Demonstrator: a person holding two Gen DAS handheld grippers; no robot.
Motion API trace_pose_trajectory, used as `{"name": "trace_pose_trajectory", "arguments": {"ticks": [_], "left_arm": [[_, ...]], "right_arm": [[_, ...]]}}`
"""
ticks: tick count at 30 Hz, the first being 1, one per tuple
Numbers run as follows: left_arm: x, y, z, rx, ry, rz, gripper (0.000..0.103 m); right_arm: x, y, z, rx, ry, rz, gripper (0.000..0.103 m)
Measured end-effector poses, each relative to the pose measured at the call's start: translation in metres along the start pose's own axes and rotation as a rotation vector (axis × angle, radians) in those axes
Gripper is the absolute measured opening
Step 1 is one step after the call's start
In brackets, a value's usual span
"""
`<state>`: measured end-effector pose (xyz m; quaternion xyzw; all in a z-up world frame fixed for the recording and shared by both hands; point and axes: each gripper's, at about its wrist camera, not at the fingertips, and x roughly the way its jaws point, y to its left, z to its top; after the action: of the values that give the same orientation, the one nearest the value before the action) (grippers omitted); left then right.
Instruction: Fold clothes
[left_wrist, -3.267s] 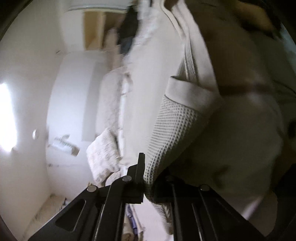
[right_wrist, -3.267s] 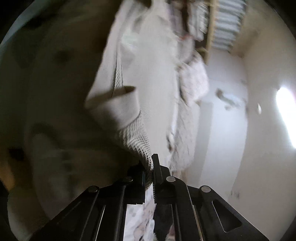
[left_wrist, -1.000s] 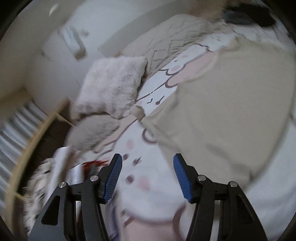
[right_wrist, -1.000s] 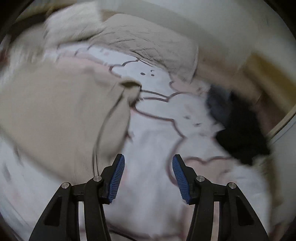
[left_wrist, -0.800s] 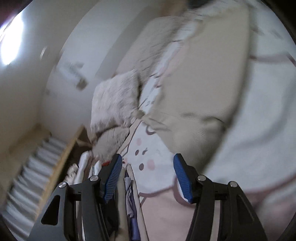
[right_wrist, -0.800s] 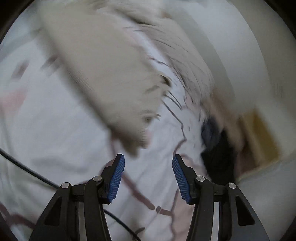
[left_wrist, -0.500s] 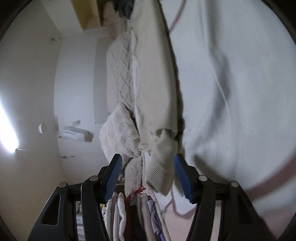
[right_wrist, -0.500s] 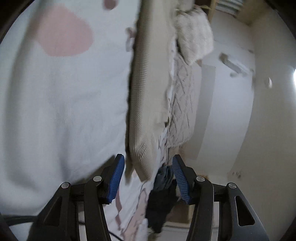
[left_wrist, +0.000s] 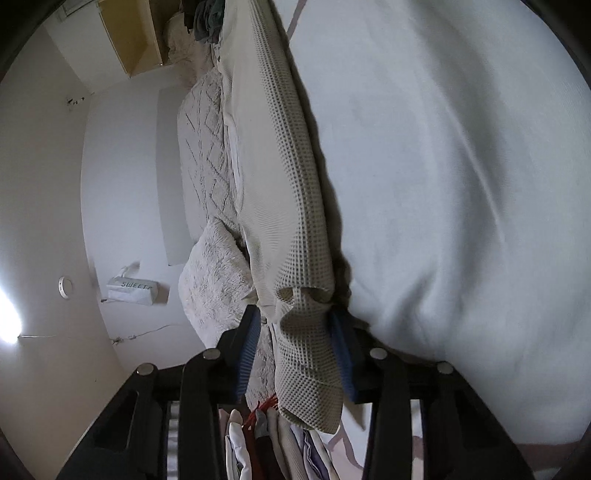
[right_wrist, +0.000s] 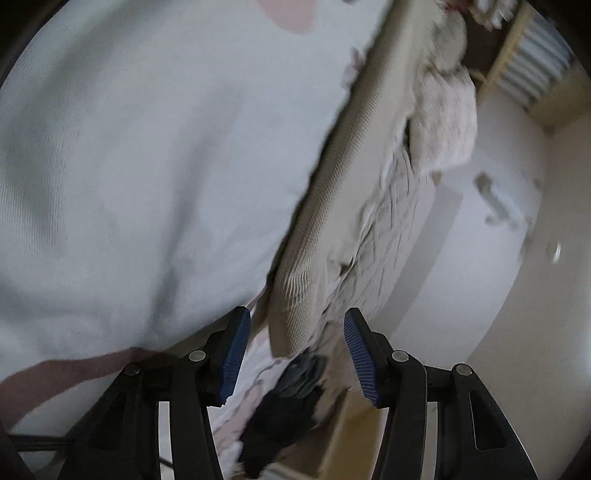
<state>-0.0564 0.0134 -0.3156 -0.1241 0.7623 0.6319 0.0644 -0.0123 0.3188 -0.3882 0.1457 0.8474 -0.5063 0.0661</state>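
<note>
Right wrist view motion-blurred: waffle-knit garment (right_wrist: 334, 206) weave smeared, dark clothes pile (right_wrist: 284, 406) shapeless. In the left wrist view, the garment's cuff (left_wrist: 308, 384) hides part of the gripper's right pad. Folded clothes (left_wrist: 258, 443) cut off by bottom edge.

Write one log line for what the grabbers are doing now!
left gripper: open around waffle-knit garment | right gripper: open at garment's edge | bed: underneath

Beige waffle-knit garment (left_wrist: 284, 206) lies flat on bed, sleeve end btwn tongs.
</note>
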Motion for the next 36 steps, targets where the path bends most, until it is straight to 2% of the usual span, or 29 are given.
{"name": "trace_pose_trajectory", "arguments": {"ticks": [5, 9, 12, 15, 16, 18, 21, 25, 36], "left_arm": [[-0.007, -0.010, -0.007, 0.131, -0.062, 0.038, 0.038], [-0.003, -0.008, -0.009, 0.168, -0.065, 0.011, 0.038], [-0.001, -0.010, -0.007, 0.191, -0.065, -0.002, 0.038], [0.008, -0.006, -0.004, 0.167, -0.040, -0.004, 0.038], [0.009, -0.005, -0.004, 0.138, -0.016, -0.020, 0.037], [0.012, -0.002, -0.006, 0.094, 0.028, -0.065, 0.019], [0.017, -0.008, -0.019, 0.148, 0.045, -0.059, 0.012], [0.018, -0.008, -0.032, 0.178, 0.062, -0.037, 0.012], [0.009, -0.018, -0.042, 0.177, 0.072, -0.054, 0.012]], "right_arm": [[0.017, 0.000, 0.011, -0.095, -0.032, 0.008, 0.054], [0.030, -0.004, 0.011, -0.099, -0.021, 0.029, 0.053], [0.034, -0.003, 0.010, -0.055, -0.020, 0.040, 0.041], [0.036, -0.002, 0.007, -0.006, -0.034, 0.048, 0.038], [0.037, -0.002, 0.006, 0.000, -0.039, 0.051, 0.035], [0.040, -0.002, 0.006, -0.001, -0.031, 0.065, 0.021], [0.042, -0.003, 0.006, -0.003, -0.007, 0.070, 0.015], [0.043, -0.007, -0.005, 0.022, 0.030, 0.045, 0.013], [0.034, 0.012, -0.026, 0.104, 0.011, 0.110, 0.015]]}}
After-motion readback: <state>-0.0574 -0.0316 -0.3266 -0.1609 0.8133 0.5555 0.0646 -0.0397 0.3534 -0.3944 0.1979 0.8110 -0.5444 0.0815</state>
